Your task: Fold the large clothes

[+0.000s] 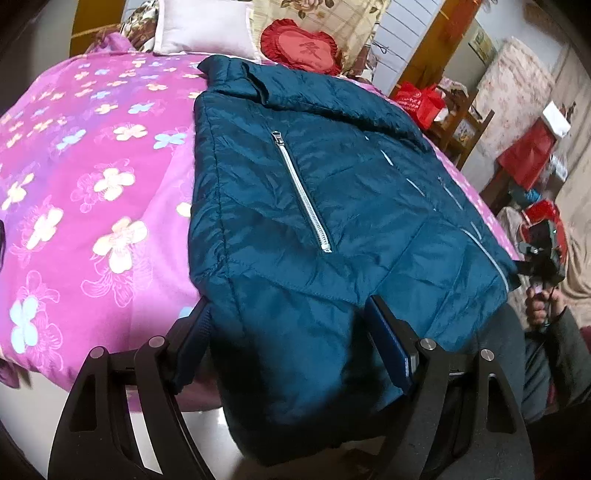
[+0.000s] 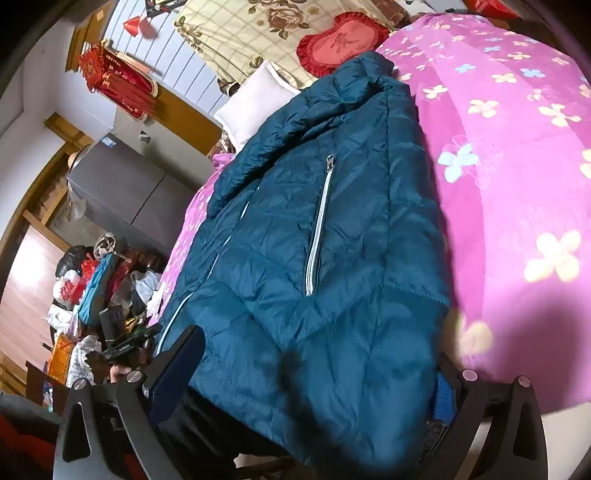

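A dark teal padded jacket [image 1: 332, 192] with a silver pocket zipper [image 1: 301, 192] lies on a pink flowered bedspread [image 1: 85, 177], its hem hanging over the bed's near edge. My left gripper [image 1: 291, 332] is open, its blue-padded fingers [image 1: 388, 339] either side of the hem's left part. In the right wrist view the same jacket [image 2: 314, 240] fills the middle, and my right gripper [image 2: 317, 373] is open with its fingers [image 2: 181, 365] either side of the hem. The right gripper also shows in the left wrist view [image 1: 543, 254], at the jacket's right corner.
A white pillow [image 1: 207, 29] and a red heart cushion [image 1: 299, 44] lie at the bed's head. Red bags [image 1: 421, 99] and wooden furniture stand to the right. In the right wrist view a grey cabinet [image 2: 125, 188] and piled bags [image 2: 99, 288] stand beside the bed.
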Available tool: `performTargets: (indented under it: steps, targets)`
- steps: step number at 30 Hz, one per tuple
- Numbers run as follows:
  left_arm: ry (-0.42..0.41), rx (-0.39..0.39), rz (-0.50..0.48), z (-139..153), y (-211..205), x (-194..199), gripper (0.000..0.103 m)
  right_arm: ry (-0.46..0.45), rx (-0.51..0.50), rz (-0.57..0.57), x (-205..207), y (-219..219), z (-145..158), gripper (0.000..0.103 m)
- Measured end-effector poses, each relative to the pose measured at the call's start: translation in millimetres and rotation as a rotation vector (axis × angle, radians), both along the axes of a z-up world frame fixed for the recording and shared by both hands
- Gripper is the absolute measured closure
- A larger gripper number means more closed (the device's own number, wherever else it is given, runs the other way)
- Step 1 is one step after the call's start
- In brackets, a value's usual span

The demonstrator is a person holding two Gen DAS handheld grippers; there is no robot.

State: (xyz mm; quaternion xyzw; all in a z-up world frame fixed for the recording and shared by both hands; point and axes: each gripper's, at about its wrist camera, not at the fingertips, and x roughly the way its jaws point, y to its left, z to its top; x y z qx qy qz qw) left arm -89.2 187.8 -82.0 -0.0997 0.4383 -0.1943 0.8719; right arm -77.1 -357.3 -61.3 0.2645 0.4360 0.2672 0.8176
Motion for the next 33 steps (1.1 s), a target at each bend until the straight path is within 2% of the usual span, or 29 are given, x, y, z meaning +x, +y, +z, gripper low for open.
performTargets:
  steps: [6,9,14,20,25,26,27,29,31,33]
  targets:
    - [0.025,-0.065,-0.071,0,8,-24,0.023,-0.023,-0.1,0.024,-6,12,5,0.0]
    - [0.016,-0.062,-0.085,-1,7,-30,0.023,-0.027,-0.118,0.027,-5,13,4,0.0]
    - [0.01,-0.072,-0.07,1,-1,-9,0.023,-0.022,-0.121,0.011,-3,13,3,0.0]
    - [0.022,-0.16,-0.036,-1,-5,18,0.023,-0.024,-0.15,0.01,-3,17,4,0.0]
    - [0.028,-0.165,-0.014,0,-4,11,0.025,-0.025,-0.15,0.011,-3,18,4,0.0]
    - [0.029,-0.148,0.012,1,-2,7,0.037,-0.026,-0.151,0.011,-4,18,4,0.0]
    - [0.034,-0.125,0.062,0,3,2,0.056,-0.027,-0.154,0.012,-4,18,4,0.0]
    - [0.058,-0.122,0.121,-3,9,2,0.075,-0.028,-0.163,0.015,-4,18,5,0.0]
    - [0.08,-0.149,0.145,-4,12,2,0.076,-0.03,-0.179,0.018,-4,20,5,0.0]
    - [0.08,-0.133,0.142,-3,8,4,0.076,-0.033,-0.199,0.021,-4,23,6,0.0]
